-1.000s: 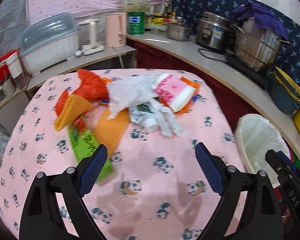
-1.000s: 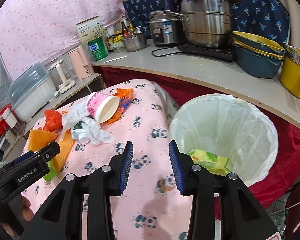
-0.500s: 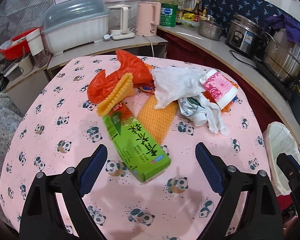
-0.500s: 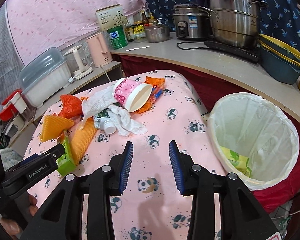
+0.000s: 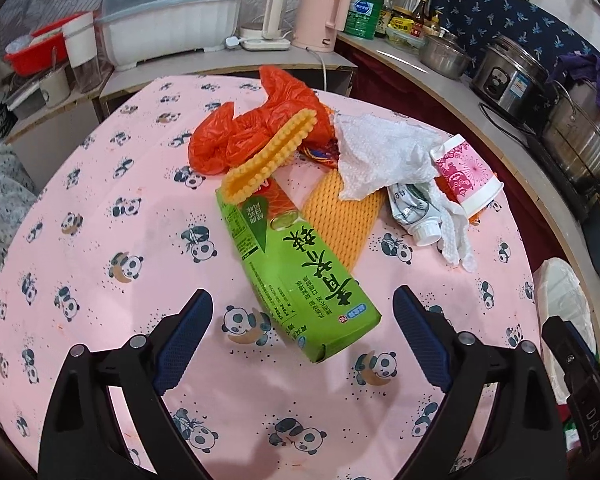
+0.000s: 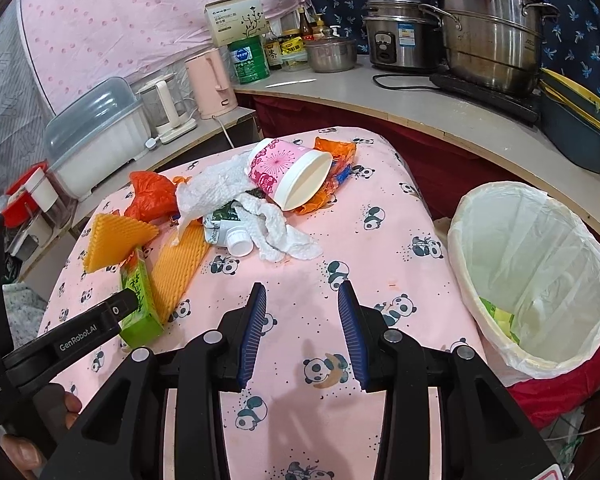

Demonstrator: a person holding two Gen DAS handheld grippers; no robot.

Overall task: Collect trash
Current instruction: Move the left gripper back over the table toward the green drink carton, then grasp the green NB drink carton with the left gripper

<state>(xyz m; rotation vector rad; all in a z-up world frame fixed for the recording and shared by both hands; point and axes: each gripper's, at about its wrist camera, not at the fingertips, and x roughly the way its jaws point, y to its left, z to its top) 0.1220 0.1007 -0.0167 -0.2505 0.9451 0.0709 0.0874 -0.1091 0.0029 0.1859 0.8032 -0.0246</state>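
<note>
Trash sits piled mid-table on the panda cloth [image 5: 100, 240]: green tea carton [image 5: 296, 276] nearest me, paper cup [image 6: 288, 176] on its side behind. My left gripper [image 5: 302, 332] is spread wide, empty, the carton's near end between its fingers (no contact). Right gripper [image 6: 302, 332] is partly parted, holding nothing, beside the lined bin [image 6: 540, 264].

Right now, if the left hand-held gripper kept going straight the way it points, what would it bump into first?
Most likely the green tea carton: its near end lies between the open jaws of the left hand-held gripper, though depth is hard to judge.
</note>
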